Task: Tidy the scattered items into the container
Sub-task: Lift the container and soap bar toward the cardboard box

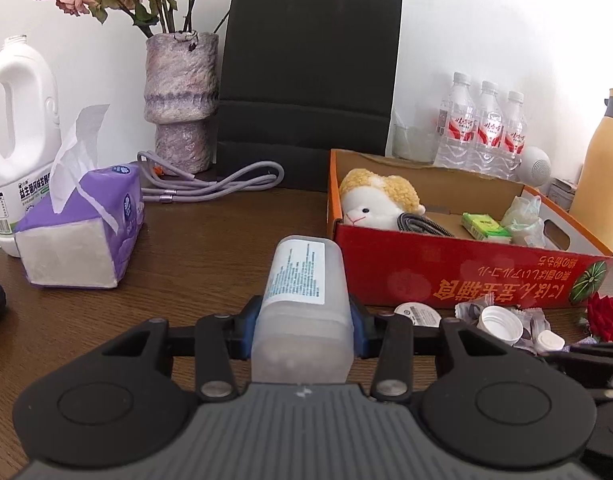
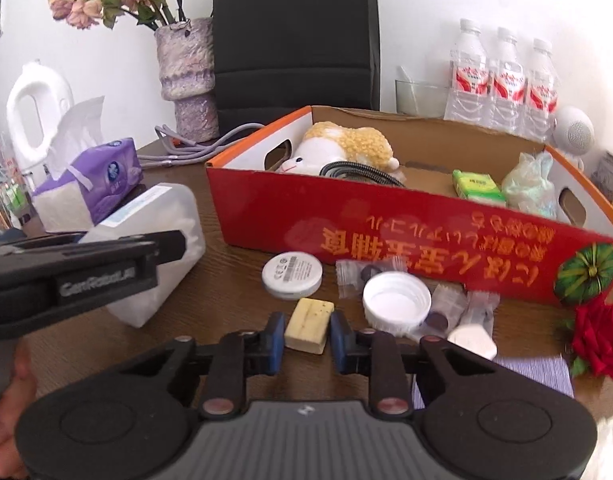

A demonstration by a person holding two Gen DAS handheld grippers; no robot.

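My left gripper point(image 1: 302, 334) is shut on a translucent plastic tub point(image 1: 302, 280) with a printed white label, its blue pads pressing both sides just left of the red cardboard box point(image 1: 446, 276). In the right wrist view the same tub point(image 2: 166, 224) shows at the left. My right gripper point(image 2: 308, 342) has its blue pads against both sides of a small yellowish block point(image 2: 309, 325) lying on the table in front of the box point(image 2: 386, 232). The box holds a plush sheep point(image 2: 346, 146), a black cable, a green packet point(image 2: 475, 186) and a pale bag.
Before the box lie a white round disc point(image 2: 292, 275), a white cap point(image 2: 396, 304), several wrapped sweets, a red rose point(image 2: 596, 336) and a purple cloth. A tissue pack point(image 1: 82, 228), white jug, vase, black bag, purple cord and water bottles point(image 1: 482, 128) ring the table.
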